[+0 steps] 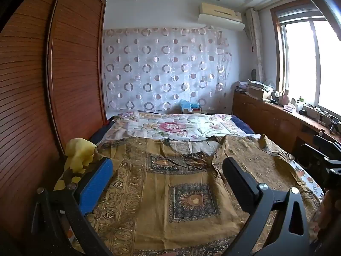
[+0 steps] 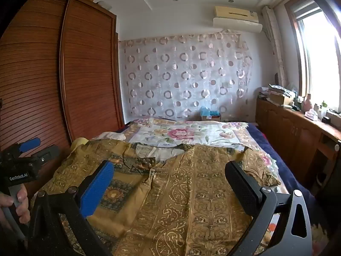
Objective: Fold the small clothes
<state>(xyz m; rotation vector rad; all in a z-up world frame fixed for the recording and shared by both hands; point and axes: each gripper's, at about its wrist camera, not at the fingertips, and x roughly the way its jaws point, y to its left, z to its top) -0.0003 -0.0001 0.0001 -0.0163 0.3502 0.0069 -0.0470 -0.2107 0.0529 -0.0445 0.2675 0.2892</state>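
A mustard-gold patterned shirt [image 1: 170, 192] lies spread flat on the bed, its collar toward the far end. It also shows in the right wrist view [image 2: 187, 192]. My left gripper [image 1: 168, 172] hovers open over its left half, blue pad [image 1: 96, 185] on the left, black pad [image 1: 238, 181] on the right. My right gripper [image 2: 170, 177] hovers open over the shirt's right half, holding nothing. The left gripper also shows at the left edge of the right wrist view [image 2: 29, 149], held by a hand.
A floral sheet [image 1: 170, 125] covers the far half of the bed. A yellow garment [image 1: 78, 153] lies at the shirt's left, beside the wooden wardrobe [image 1: 32, 106]. A low wooden cabinet [image 1: 277, 117] with clutter runs under the window at the right.
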